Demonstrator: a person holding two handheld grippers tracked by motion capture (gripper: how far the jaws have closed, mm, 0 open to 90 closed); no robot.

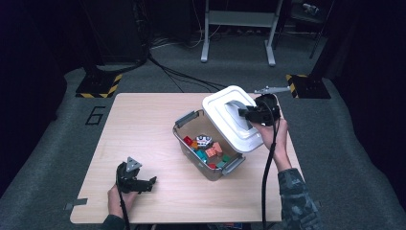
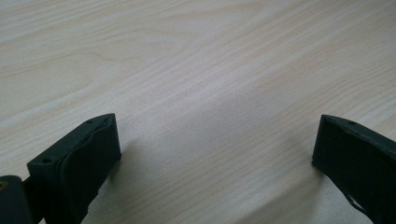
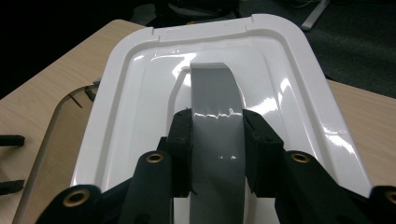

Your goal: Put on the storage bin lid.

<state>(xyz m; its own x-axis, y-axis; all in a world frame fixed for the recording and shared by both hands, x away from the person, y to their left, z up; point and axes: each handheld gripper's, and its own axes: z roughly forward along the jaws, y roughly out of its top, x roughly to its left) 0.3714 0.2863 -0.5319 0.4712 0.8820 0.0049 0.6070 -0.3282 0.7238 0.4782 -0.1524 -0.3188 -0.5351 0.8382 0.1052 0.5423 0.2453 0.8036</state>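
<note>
The white lid (image 1: 230,117) is held tilted at the centre right of the high view, above the far end of the clear box (image 1: 209,146), by the right gripper (image 1: 246,113). In the right gripper view its jaws are clamped on the grey handle (image 3: 217,116) running down the lid's middle. Coloured blocks (image 1: 208,153) are seen inside the open box at the frame's centre. At the lower left, the left gripper (image 1: 152,182) is rested low over the bare desk (image 1: 143,124), its 2 jaws spread wide apart with nothing between them.
</note>
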